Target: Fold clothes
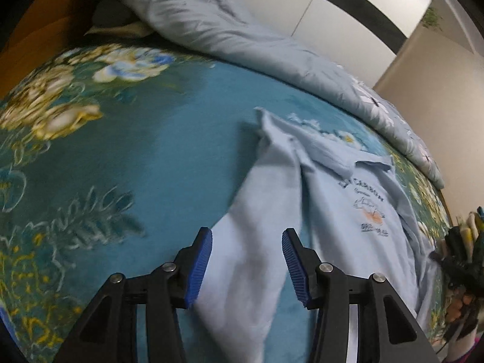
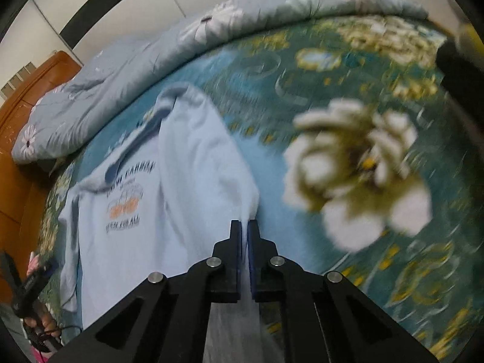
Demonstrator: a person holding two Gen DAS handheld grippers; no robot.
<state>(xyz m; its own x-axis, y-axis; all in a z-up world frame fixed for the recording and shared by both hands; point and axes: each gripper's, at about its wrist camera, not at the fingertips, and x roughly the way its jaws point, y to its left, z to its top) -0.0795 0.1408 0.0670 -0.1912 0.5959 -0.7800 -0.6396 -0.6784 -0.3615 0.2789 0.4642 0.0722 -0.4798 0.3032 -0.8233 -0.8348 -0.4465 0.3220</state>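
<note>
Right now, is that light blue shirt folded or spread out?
Partly folded: the shirt lies print-up on the bedspread, one sleeve already turned in across it.

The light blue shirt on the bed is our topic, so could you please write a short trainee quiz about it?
1. True or false: the left gripper is open above the light blue shirt.
2. Which gripper is shut on the shirt's edge? A. left B. right C. neither
3. Fill in: the shirt lies on a teal floral ____.

Key:
1. True
2. B, the right gripper
3. Bedspread, with a pale blue quilt bunched along its far side.
</note>
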